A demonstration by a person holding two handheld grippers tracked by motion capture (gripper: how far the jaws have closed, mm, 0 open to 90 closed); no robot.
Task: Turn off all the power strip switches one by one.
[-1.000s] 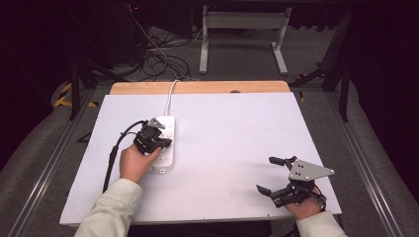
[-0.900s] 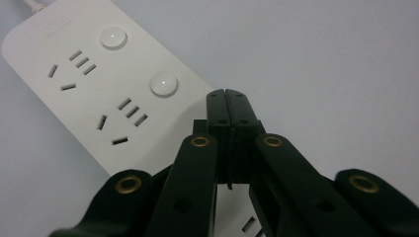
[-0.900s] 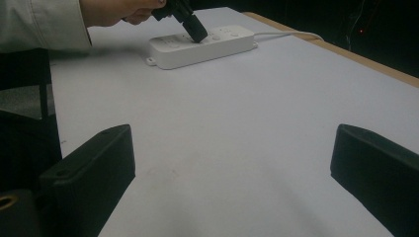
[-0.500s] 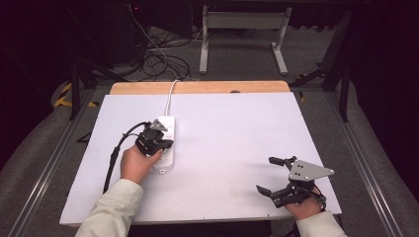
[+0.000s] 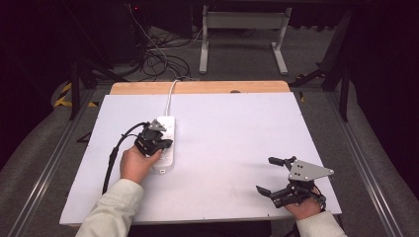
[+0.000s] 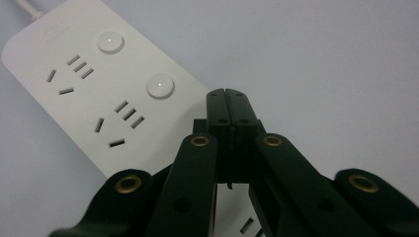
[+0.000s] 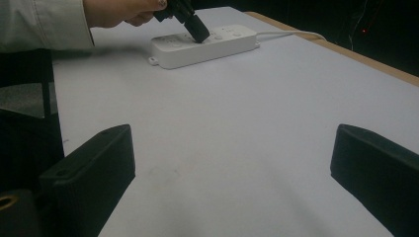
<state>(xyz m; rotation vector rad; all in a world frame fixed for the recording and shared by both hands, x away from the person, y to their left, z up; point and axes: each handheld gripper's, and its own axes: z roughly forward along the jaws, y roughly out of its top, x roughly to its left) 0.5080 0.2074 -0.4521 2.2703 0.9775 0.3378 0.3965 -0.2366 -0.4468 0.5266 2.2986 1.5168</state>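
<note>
The left hand (image 5: 134,163) holds the black two-jaw left gripper (image 5: 162,143) tilted downward, its jaws pressed together. The black right gripper (image 5: 276,175) with its grey three-cornered plate sits low, jaws spread wide.

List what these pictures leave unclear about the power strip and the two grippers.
- Power strip: its near end, in the left gripper view, is hidden behind the shut left gripper.
- Whether those tips touch a button: the right gripper view shows them down on the strip, too small and blurred to tell.
- Strip's cord: in the high view it leaves over the table's far edge; the plug is hidden.
- Right gripper: open; jaws cut off by the bottom edge of its own view.
</note>
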